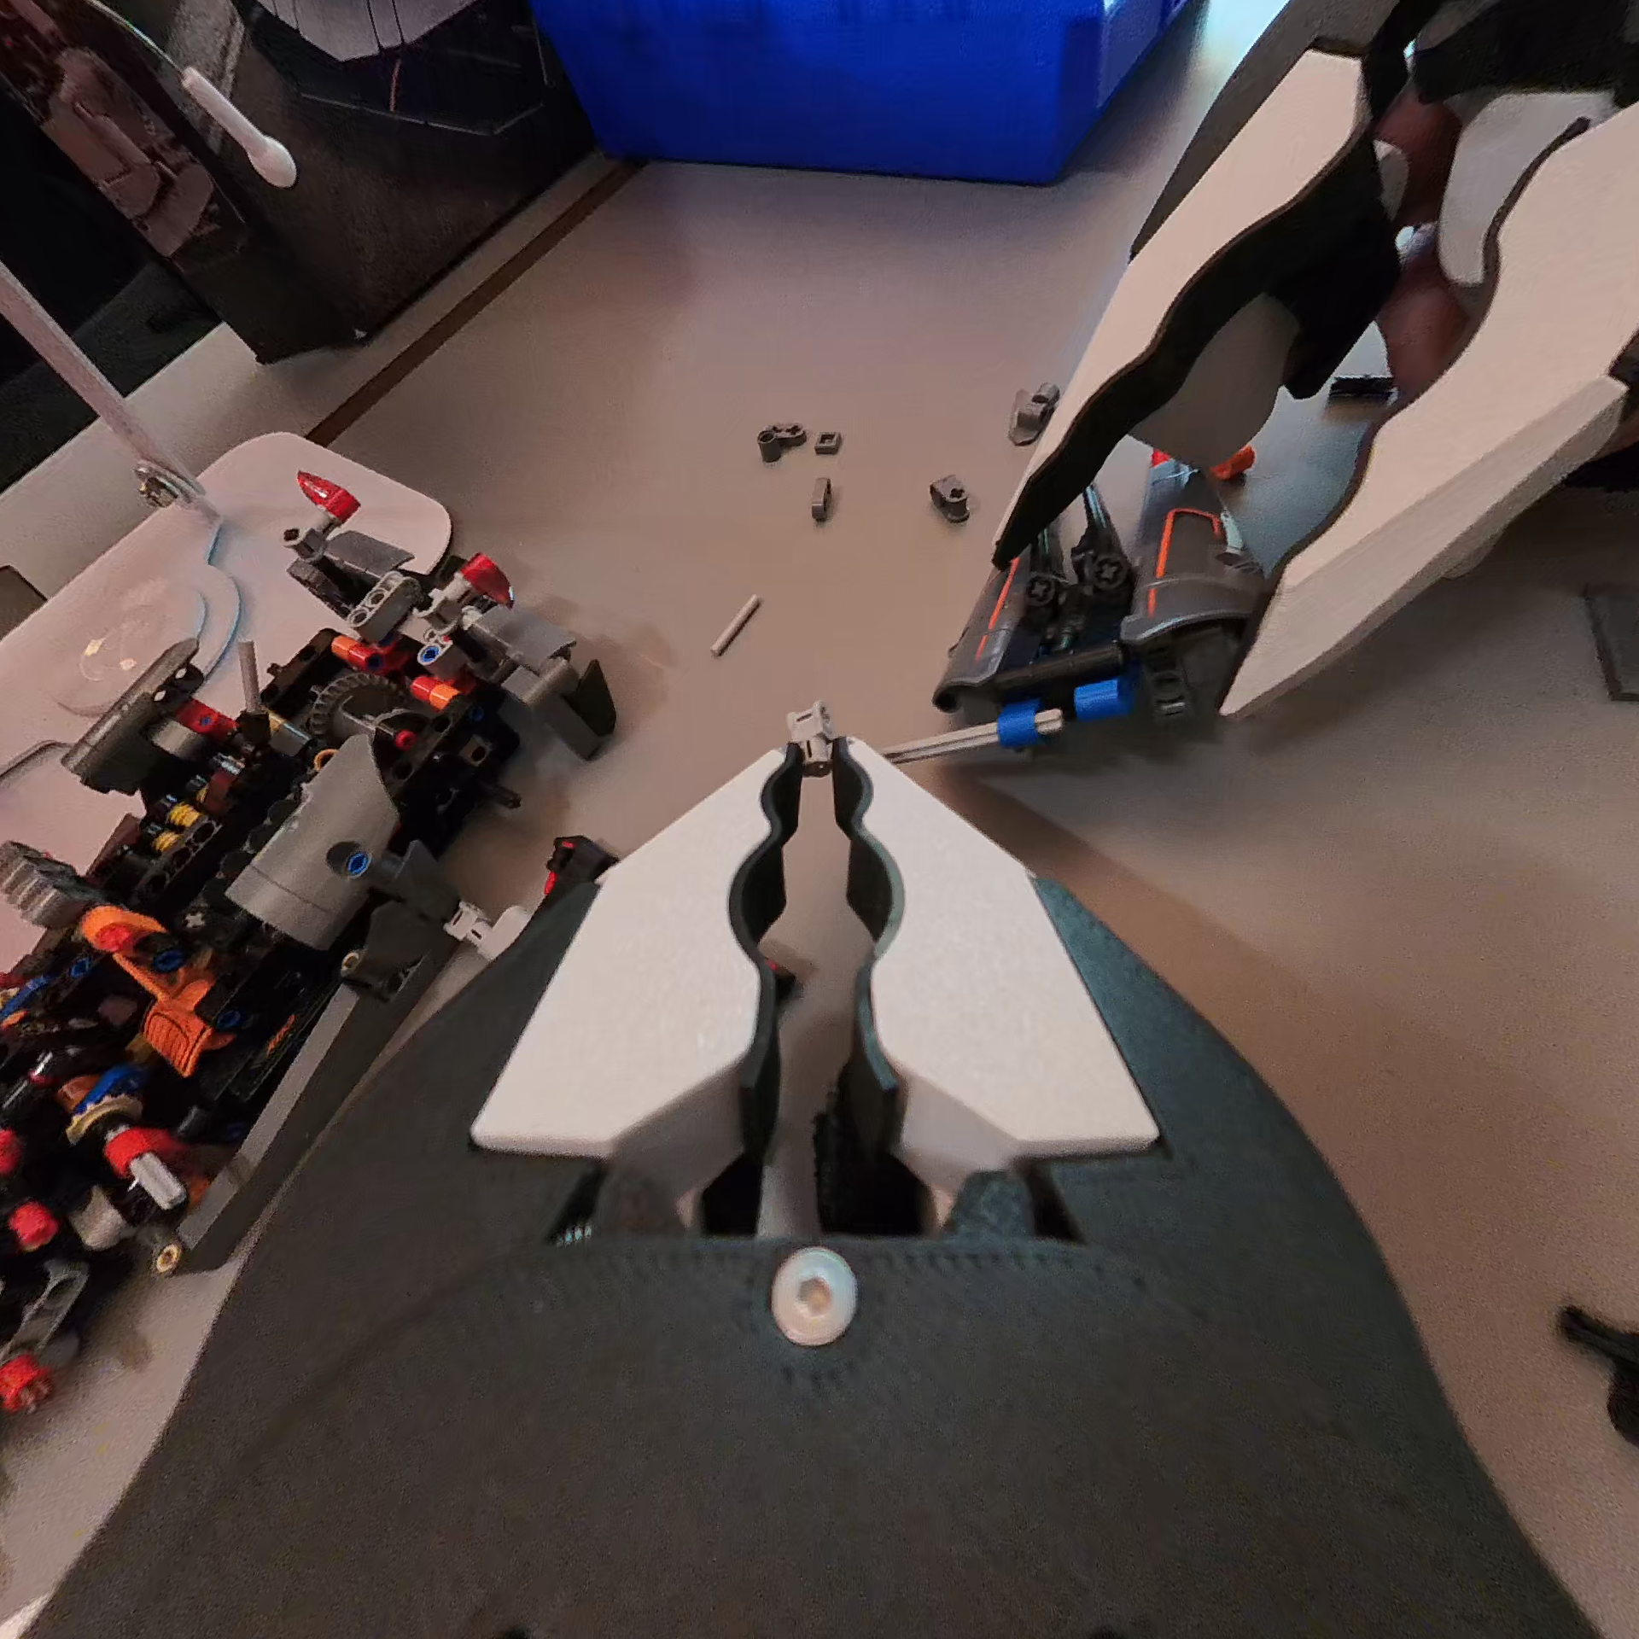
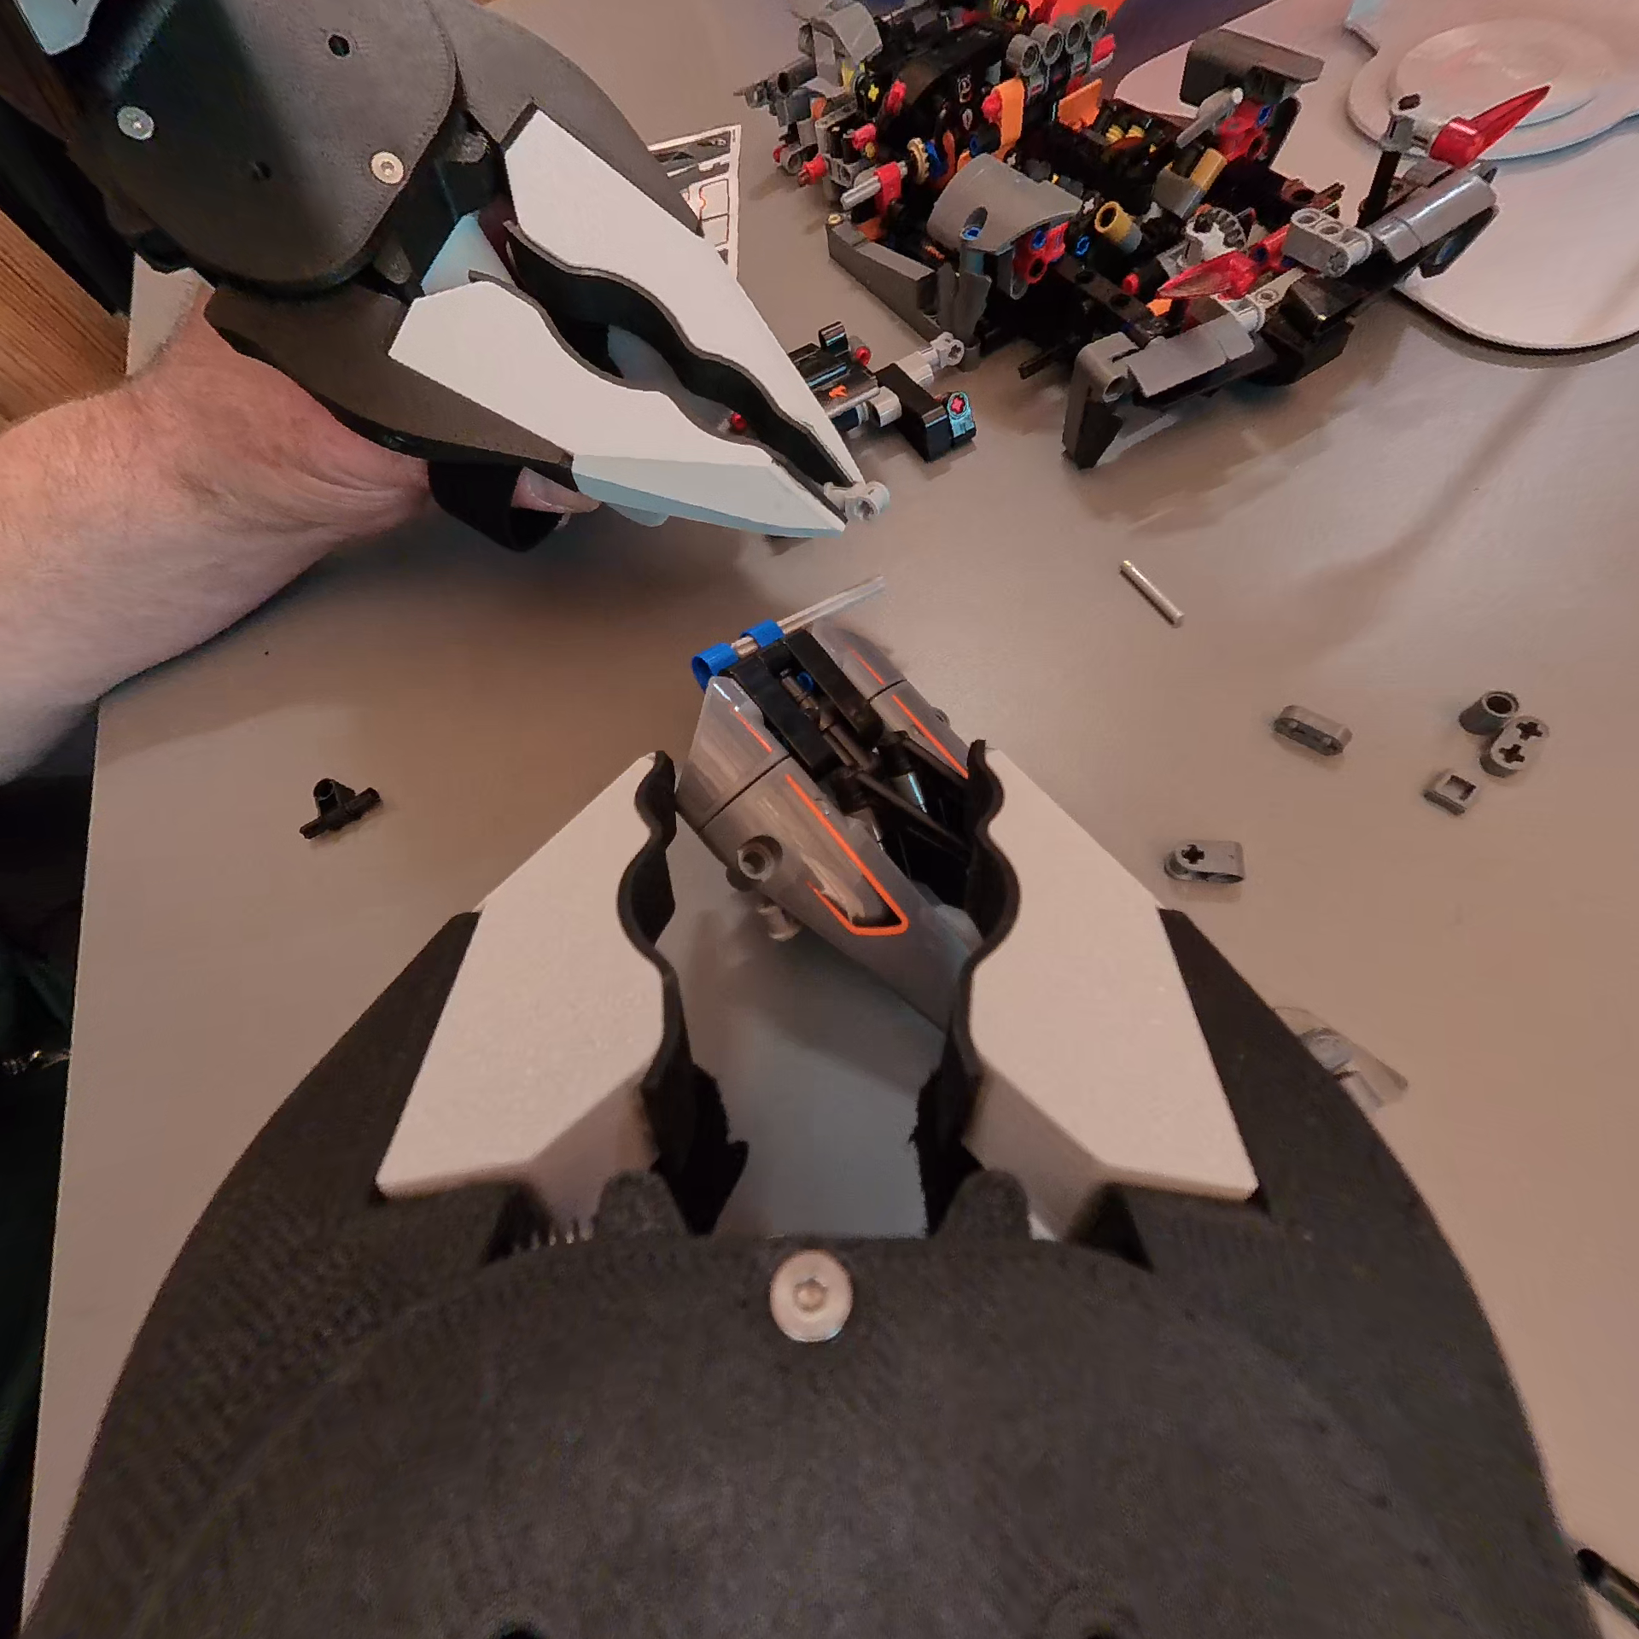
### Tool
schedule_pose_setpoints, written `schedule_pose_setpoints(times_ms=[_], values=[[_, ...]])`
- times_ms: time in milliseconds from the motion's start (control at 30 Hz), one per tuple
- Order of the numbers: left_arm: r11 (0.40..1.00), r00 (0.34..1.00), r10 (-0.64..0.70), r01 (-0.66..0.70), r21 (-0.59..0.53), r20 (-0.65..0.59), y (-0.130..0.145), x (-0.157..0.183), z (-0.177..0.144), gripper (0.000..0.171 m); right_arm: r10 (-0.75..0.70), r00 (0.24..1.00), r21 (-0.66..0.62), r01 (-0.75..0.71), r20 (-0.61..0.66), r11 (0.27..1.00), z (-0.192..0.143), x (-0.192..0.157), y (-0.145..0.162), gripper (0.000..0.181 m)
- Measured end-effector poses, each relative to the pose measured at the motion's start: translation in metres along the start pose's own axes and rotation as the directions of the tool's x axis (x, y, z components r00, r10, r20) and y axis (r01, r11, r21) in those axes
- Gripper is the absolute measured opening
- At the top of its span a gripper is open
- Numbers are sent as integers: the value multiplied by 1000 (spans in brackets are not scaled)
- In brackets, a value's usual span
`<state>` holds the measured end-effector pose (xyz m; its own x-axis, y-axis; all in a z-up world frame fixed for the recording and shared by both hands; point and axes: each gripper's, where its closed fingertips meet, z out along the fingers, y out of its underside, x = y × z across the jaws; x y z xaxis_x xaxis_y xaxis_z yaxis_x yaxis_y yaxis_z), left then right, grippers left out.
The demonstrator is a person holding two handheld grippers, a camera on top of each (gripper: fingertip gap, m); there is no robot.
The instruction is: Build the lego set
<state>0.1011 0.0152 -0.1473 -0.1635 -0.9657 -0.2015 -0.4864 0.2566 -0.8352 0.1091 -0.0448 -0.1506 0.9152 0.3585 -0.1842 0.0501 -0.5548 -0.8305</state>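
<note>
Blue bin (image 1: 851, 80) and white plate (image 1: 133, 639) on grey table (image 1: 665, 310).

Printed sheet (image 2: 709, 191) bears markings too small to read.

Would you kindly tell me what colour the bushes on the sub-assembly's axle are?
The bushes are blue, clearest in the left wrist view.

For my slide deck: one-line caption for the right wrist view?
Right claw grips a grey-and-orange lego piece; left claw brings a small grey connector.
</note>
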Motion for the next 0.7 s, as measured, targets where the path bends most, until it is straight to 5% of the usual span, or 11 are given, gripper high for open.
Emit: schedule_pose_setpoints(times_ms=[700], values=[[1000, 1000, 9, -9, 10, 9, -2, 4, -6, 5, 10, 1000, 5, -11, 16, 1000, 0, 0, 0, 65]])
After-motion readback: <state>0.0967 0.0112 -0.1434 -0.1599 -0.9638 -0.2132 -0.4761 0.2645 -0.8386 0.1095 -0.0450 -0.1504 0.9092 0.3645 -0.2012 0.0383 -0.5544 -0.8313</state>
